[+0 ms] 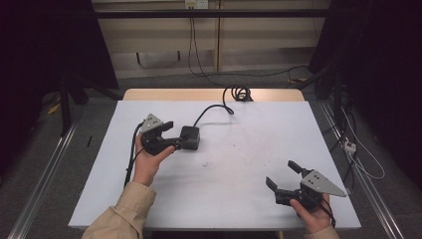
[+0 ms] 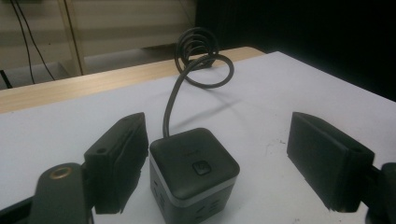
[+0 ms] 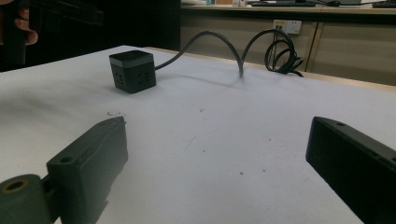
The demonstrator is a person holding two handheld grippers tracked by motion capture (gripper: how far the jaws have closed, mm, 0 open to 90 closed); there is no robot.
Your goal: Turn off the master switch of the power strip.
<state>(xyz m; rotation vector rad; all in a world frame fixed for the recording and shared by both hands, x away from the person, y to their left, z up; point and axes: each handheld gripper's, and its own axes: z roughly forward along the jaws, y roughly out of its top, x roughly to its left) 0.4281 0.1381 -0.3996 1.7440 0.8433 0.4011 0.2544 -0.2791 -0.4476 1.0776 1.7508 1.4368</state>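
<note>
A black power cube [image 1: 190,138] sits on the white tabletop [image 1: 239,164], left of its middle, and everything else is best placed from it. Its black cable [image 1: 214,108] leaves the far side of the cube, arcs over the sheet and ends in a coil [image 1: 239,92] at the tabletop's far edge.

The left hand-held gripper [image 1: 169,134] comes at the cube from the left, held in the person's left hand [image 1: 149,162]. In the left gripper view the cube [image 2: 194,170] lies between the two black jaws: the left jaw stands just beside the cube's wall, perhaps touching it, though the angle is too poor to be sure, and the right jaw stands well clear of it. So the jaws are apart and not clamped on the cube.

The right hand-held gripper [image 1: 282,174] rests well apart from the cube, toward the tabletop's near right corner, in the person's right hand [image 1: 313,216]. Its jaws are spread wide with bare sheet between them, and in the right gripper view the cube [image 3: 132,71] shows far ahead to the left
</note>
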